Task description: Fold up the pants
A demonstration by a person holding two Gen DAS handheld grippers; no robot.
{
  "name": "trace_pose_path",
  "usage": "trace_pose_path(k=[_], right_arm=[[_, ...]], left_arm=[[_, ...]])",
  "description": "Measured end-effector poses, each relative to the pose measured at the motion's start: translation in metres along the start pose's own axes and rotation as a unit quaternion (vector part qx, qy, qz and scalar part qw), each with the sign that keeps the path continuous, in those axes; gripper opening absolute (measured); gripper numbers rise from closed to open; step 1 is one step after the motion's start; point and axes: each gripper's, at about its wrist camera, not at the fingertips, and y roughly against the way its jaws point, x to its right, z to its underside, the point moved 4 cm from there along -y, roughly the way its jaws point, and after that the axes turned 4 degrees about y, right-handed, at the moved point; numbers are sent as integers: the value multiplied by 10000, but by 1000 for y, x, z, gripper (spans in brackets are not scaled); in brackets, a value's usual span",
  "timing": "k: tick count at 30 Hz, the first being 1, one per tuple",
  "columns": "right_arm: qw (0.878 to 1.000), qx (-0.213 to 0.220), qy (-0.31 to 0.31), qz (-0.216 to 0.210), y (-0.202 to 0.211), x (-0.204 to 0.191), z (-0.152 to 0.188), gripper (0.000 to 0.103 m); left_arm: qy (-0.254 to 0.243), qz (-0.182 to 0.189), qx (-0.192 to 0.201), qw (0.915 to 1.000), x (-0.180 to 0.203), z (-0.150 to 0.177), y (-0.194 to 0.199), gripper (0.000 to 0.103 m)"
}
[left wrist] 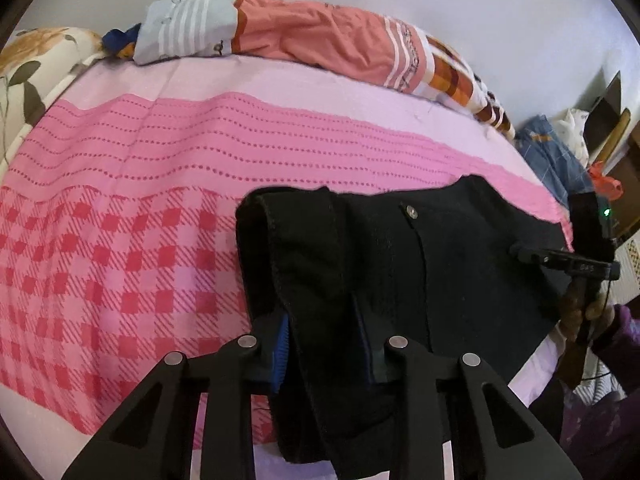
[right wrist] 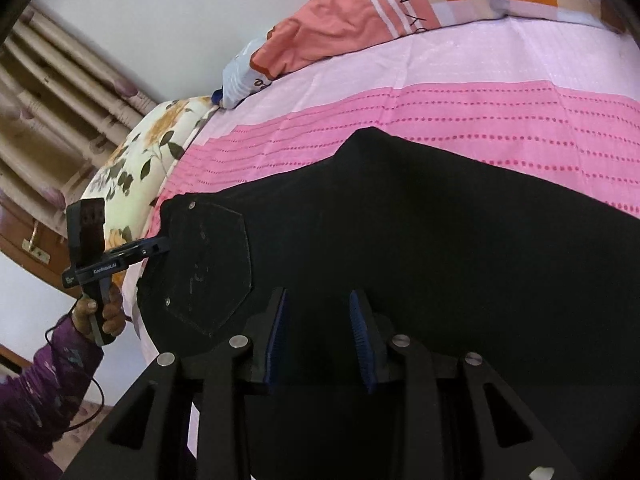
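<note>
Black pants [left wrist: 440,248] lie on the pink bedspread [left wrist: 120,200] near the bed's front edge. In the left wrist view my left gripper [left wrist: 326,344] has the waistband between its jaws, blue pads at both sides; the jaws look partly apart. The right gripper [left wrist: 560,258] shows at the pants' far right side. In the right wrist view the pants [right wrist: 420,220] fill the middle, with a back pocket [right wrist: 212,264] at left. My right gripper [right wrist: 318,336] is open over the cloth. The left gripper [right wrist: 154,248] touches the waistband's left edge.
A salmon and striped quilt [left wrist: 320,36] lies along the wall at the bed's far side. A floral pillow [right wrist: 132,172] sits at one end. Blue cloth [left wrist: 552,152] and brown furniture [left wrist: 612,120] stand beyond the other end. Curtains [right wrist: 52,120] hang at the left.
</note>
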Motion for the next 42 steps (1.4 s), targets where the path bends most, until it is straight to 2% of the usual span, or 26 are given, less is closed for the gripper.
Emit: trace_pose_path(k=[3,5,9,11,12,13,16,18,21,25,27,29,30,31,32,34,37,40,42], right_arm=[[10000,2,16,-49,-3,-2,1,39],[10000,5,34,-81,-5,-4,2,40],[9999,28,44,-106,-6,-7,1,43],[9999,41,26,-123,-6,-6,3,43],[9999,48,10,-131,-6,-6,3,43],[9999,50,-21,-142,-5,-6,3,43],[9998,104,-66,-125,-4,-7,1,43],[9997,221,-60,-102,-2,-10,0,44],[9990,391,-27,-208,1,-17,-3,44],[9993,290,68,-210,-8,-20,2,44],[9993,260,17,-262,-10,-18,4,44],[9991,242,-36,-347,-8,-19,4,44],[9987,232,-82,-437,-7,-20,4,44],[9979,223,-149,-597,-6,-22,3,44],[9965,212,-209,-783,-4,-24,3,44],[9920,233,-308,-1206,1,-34,5,44],[9843,181,-229,-1744,2,-54,13,44],[9834,-68,122,-1810,-13,-71,28,44],[9880,-443,253,-1455,-37,-74,38,45]], left_arm=[[324,153,178,9992,-11,-6,3,28],[471,272,139,9984,-19,-8,1,29],[260,149,28,9995,-18,-15,-9,37],[217,116,101,9996,-17,-21,-9,37],[224,94,150,9996,-17,-23,-9,35],[182,64,216,9996,-15,-27,-7,22],[-206,-285,181,9992,-3,-34,-11,18],[-382,-536,270,9975,6,-43,-11,16],[-277,-308,589,9974,7,-61,2,15],[-479,-520,328,9970,-6,-52,-23,17],[-380,-353,281,9983,-12,-43,-26,18],[-189,-222,322,9991,-19,-38,-23,22],[-130,-200,344,9991,-22,-38,-22,27],[-89,-266,372,9989,-25,-37,-21,37],[-106,-352,411,9985,-26,-36,-20,41],[-161,-614,525,9966,-26,-36,-15,61],[-101,-906,686,9935,-26,-37,-2,75],[-152,-1529,1047,9826,-29,-38,17,76],[-73,-1579,1150,9807,-27,-38,28,76]])
